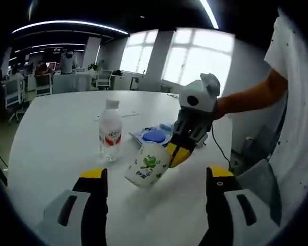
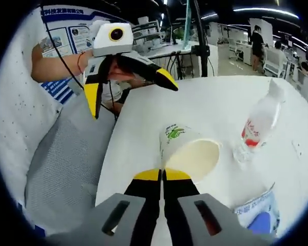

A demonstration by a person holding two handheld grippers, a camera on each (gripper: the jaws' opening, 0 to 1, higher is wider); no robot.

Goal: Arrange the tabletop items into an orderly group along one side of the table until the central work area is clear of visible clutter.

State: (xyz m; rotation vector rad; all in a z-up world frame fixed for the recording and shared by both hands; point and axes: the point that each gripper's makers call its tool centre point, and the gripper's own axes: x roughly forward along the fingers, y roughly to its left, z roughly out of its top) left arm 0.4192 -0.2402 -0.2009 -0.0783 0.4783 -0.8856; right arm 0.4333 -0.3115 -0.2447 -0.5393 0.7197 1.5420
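We are pinching the rim of the paper cup (image 2: 187,154) with the right tool (image 2: 162,177), jaws pressed on its wall; the cup is tilting, mouth toward us. The water bottle (image 2: 259,123) is lying at two o'clock. Our left tool (image 1: 156,179) is hovering spread, empty, over the surface (image 1: 56,133).

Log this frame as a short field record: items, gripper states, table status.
cup: white paper cup with green print, tilted, rim pinched by the right gripper
bottle: plastic water bottle, red label, upright beside the cup
packet: blue-and-white wipes pack behind the cup
left gripper: open, hovering short of the cup
table: white table, items not yet grouped
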